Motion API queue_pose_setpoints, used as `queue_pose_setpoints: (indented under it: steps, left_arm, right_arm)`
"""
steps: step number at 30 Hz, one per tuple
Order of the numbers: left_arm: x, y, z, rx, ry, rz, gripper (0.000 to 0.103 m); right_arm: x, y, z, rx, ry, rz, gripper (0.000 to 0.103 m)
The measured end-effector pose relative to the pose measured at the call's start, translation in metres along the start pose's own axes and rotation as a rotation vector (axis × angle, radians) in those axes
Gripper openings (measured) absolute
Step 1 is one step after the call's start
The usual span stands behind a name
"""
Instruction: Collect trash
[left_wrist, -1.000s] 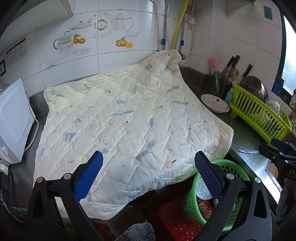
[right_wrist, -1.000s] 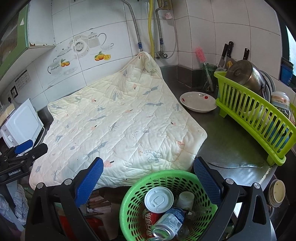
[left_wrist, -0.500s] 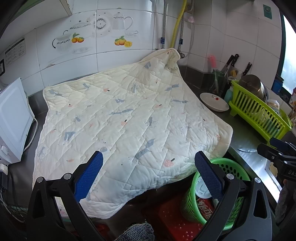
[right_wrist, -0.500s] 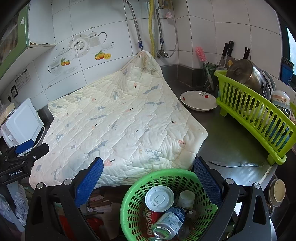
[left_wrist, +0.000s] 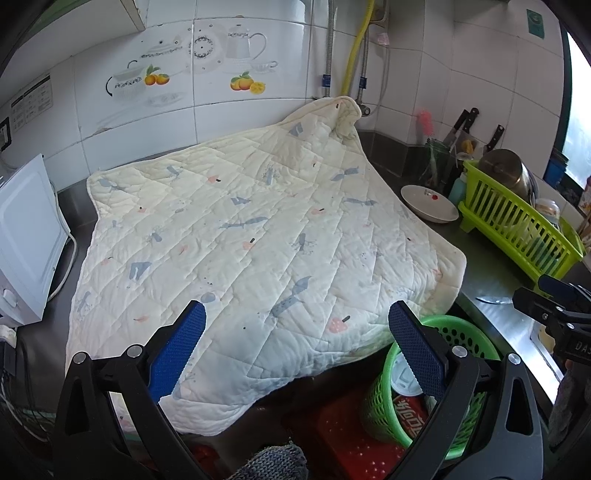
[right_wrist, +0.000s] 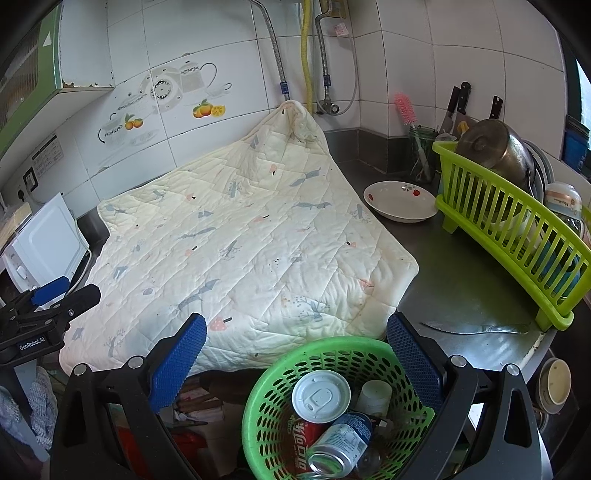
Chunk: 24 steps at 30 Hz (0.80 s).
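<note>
Green basket (right_wrist: 332, 354) below spread right claw (right_wrist: 295, 350)

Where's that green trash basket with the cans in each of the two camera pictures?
Left wrist: green basket at lower right, partly behind the right-hand finger.
Right wrist: green basket at bottom centre, between the fingers, contents visible.
Shared landmark: the white plate beside the dish rack.

Quilt (left_wrist: 258, 236); plate (right_wrist: 400, 201); dish rack (right_wrist: 517, 236)
</note>
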<state>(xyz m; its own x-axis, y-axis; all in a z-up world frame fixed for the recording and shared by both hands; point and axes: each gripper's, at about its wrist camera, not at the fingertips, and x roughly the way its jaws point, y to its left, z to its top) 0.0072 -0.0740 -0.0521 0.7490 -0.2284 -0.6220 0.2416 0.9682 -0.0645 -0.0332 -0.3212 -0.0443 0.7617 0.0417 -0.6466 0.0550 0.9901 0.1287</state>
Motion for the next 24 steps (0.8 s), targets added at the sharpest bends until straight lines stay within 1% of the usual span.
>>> queue_pose_setpoints:
  steps: [9,24]
  left_arm:
    - [0.0015,-0.0012,0.0012,-0.009,0.0,0.004,0.098]
    - [-0.0016,-0.0084,0.0044,-0.003,-0.024,0.012,0.098]
  right_arm:
    - [0.0014,-0.0019,0.0,-0.001,0.001,0.0,0.095]
    - [-0.0008,-0.0035,0.0007,-0.006,-0.018,0.007,0.095]
